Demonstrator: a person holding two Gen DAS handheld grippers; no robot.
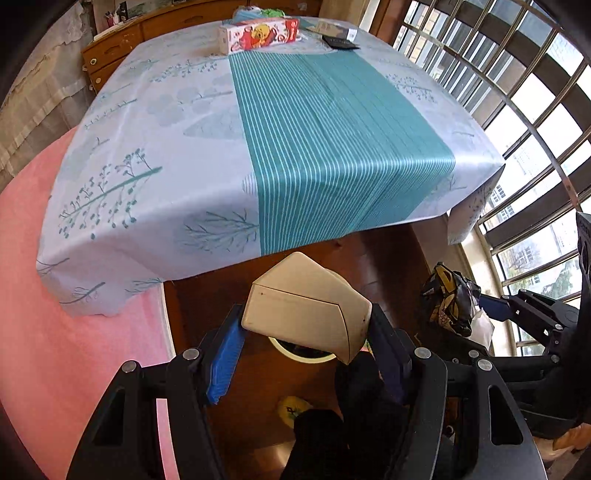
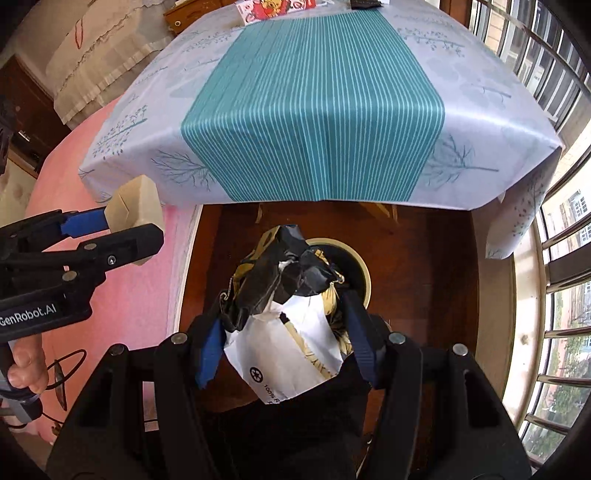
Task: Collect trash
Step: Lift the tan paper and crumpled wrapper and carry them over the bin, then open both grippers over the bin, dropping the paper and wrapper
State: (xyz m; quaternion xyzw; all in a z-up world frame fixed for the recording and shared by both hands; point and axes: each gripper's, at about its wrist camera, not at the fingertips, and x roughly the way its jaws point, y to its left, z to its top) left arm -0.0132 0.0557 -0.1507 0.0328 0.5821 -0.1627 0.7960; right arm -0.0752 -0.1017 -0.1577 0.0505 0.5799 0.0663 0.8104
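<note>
My left gripper (image 1: 306, 332) is shut on a beige carton box (image 1: 308, 302) and holds it in front of the table, above a round cream-rimmed bin (image 1: 303, 356) on the dark wooden floor. The same box (image 2: 135, 210) and left gripper (image 2: 122, 229) show at the left of the right wrist view. My right gripper (image 2: 284, 332) is shut on a crumpled black, gold and white wrapper (image 2: 286, 306), held just over the bin (image 2: 360, 273). The wrapper (image 1: 448, 301) also shows at the right of the left wrist view.
A table with a teal-striped grey tablecloth (image 1: 332, 147) fills the view ahead. At its far end lie a red cartoon box (image 1: 258, 35) and a black flat item (image 1: 340, 40). A pink cloth (image 1: 55, 314) is left, barred windows (image 1: 517, 110) right.
</note>
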